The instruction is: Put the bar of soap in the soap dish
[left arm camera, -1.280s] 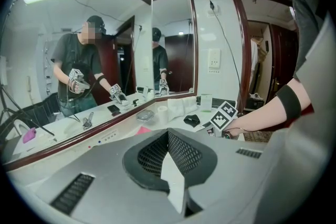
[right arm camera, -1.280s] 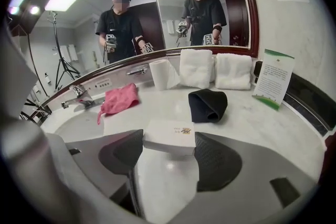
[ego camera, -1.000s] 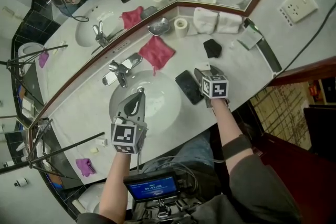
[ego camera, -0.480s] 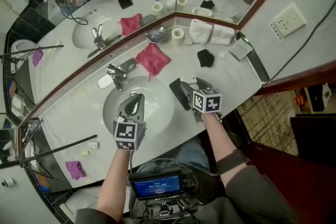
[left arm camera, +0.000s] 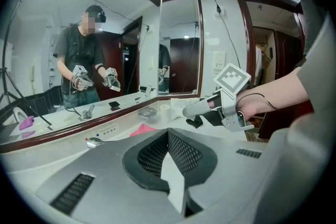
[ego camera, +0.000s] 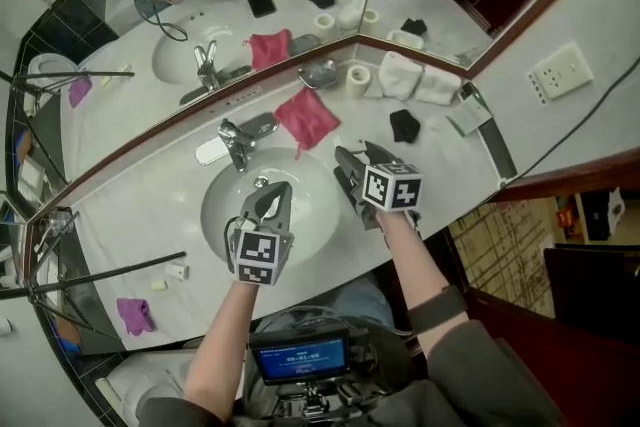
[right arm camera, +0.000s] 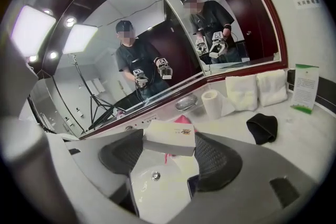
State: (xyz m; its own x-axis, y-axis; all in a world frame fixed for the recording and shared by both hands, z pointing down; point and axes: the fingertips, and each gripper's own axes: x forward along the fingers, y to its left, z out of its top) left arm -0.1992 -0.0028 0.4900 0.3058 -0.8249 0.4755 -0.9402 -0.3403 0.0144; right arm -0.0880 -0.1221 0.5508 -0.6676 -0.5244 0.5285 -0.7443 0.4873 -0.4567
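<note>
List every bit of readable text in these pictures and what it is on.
Nothing reads clearly.
Wrapper of the bar of soap: small logo, too small to read.
Green-and-white card: print too small.
Wall label above it: blurred.
Chest screen: digits blurred.

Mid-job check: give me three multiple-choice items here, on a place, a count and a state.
1. Where is the soap dish? A in the basin; B on the counter by the mirror, left of the paper roll; C at the counter's front edge.
2. How many folded white towels lie by the mirror? A one; B four; C two.
3. What is the right gripper doing? A closed on the boxed soap bar; B shut, empty; C open, empty.
Answers: B, dish sits beside the roll at the mirror; C, two lie side by side; A, soap pinched between its jaws.
</note>
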